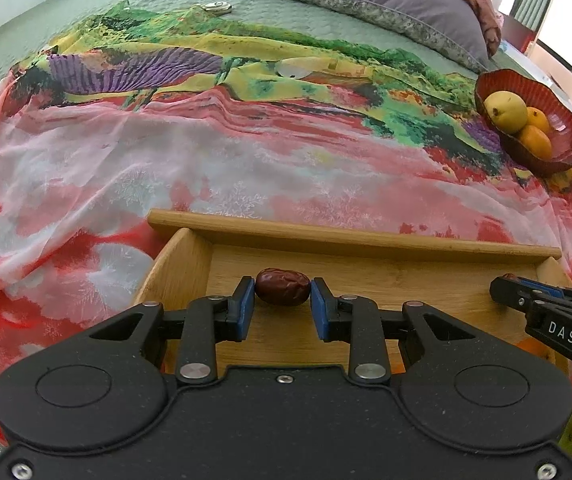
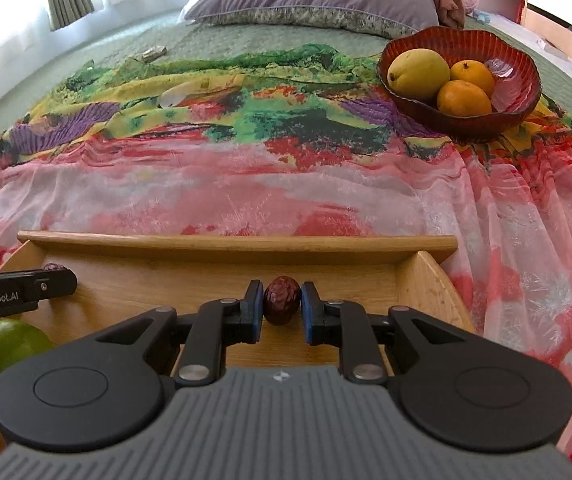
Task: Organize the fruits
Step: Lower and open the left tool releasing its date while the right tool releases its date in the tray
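Each gripper is clamped on a dried red date over the wooden tray (image 2: 238,244): the left gripper (image 1: 282,300) holds the left date (image 1: 283,286), the right gripper (image 2: 282,306) the right date (image 2: 282,300). The red bowl (image 2: 518,80) already has 3 fruits; a green fruit (image 2: 10,344) waits near the tray. Labels read "DAS" and "GenRobot.AI"

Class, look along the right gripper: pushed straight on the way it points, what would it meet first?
Probably the wooden tray: its floor, or the far wall. The right gripper slants down, shut on a wrinkled dark red date; depth is unclear.
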The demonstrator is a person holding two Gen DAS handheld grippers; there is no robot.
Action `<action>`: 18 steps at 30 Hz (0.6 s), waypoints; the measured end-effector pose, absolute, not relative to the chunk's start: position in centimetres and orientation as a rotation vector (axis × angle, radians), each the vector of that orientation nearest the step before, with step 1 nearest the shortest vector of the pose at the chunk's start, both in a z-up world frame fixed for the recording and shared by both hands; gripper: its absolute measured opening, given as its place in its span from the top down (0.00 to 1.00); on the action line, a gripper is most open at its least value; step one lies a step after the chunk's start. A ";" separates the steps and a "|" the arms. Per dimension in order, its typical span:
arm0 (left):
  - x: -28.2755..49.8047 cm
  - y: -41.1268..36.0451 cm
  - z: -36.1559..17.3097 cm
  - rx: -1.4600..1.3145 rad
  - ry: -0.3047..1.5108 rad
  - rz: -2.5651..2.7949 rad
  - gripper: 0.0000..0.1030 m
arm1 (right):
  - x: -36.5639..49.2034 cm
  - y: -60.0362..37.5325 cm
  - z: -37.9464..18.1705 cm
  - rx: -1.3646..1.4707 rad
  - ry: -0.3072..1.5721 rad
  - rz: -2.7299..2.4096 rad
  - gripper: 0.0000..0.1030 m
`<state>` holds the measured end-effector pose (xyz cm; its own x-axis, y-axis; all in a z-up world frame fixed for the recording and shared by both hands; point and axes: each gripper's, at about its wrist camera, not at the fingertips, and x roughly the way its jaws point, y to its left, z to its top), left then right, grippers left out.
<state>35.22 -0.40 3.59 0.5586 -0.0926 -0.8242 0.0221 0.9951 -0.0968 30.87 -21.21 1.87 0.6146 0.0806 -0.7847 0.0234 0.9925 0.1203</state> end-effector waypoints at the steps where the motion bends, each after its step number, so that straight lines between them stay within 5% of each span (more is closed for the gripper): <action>1: 35.2 -0.4 3.6 -0.073 0.976 -0.070 0.72 | 30.9 -21.2 1.8 0.125 0.912 0.034 0.77; 18: 35.1 -0.5 3.5 -0.053 0.964 -0.070 0.72 | 31.0 -21.5 1.6 0.129 0.919 0.032 0.77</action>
<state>35.08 -0.49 3.51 0.5681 -0.0827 -0.8188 0.0357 0.9965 -0.0758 30.96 -21.48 1.64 0.6065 0.0825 -0.7908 0.0278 0.9918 0.1249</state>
